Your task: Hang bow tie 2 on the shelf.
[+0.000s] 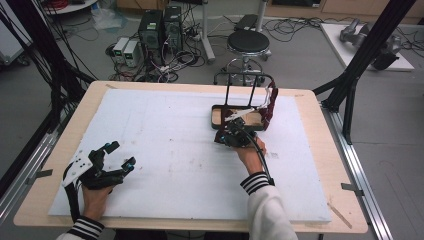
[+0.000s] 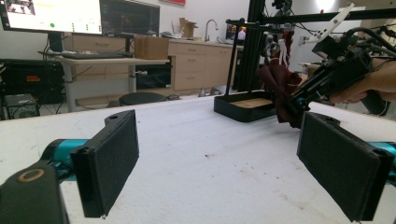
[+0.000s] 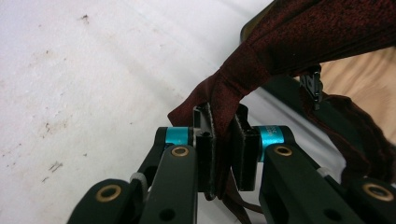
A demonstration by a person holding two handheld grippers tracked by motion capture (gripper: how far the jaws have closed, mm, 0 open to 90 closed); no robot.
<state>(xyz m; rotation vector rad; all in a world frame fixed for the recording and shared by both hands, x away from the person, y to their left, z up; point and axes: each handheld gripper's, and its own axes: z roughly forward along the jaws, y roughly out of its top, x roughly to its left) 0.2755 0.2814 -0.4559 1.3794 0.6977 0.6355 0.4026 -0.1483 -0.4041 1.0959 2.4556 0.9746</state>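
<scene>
— What's the right gripper (image 3: 223,140) doing?

— Its jaws are pinched tight on a corner of a dark red cloth (image 3: 299,42). In the right gripper view the fabric is squeezed flat between the two pads, and a thin strip of it hangs down below them.

— And where does the cloth go from there?

— It runs up and away from the jaws, pulled into a taut fold, toward a black tray (image 1: 216,111) with a wooden floor. In the high view the rest of the cloth (image 1: 270,107) hangs on a black wire stand (image 1: 245,77) that rises from the tray, held there by a white clip (image 1: 243,113). The pinched corner is just off the tray's near edge, above the white board (image 1: 165,150).

— The left gripper (image 1: 116,155)?

— Its jaws stand wide apart with nothing between them. It sits low over the near left part of the white board, well apart from the tray. The left gripper view looks between its pads (image 2: 112,158) across the board at the tray (image 2: 243,106), the cloth (image 2: 280,86) and the right gripper (image 2: 299,100).

— What's around the board?

— It lies on a wooden table (image 1: 330,165). Beyond the table are a round black stool (image 1: 248,42) and computer boxes (image 1: 160,27) with loose cables on the floor.
</scene>
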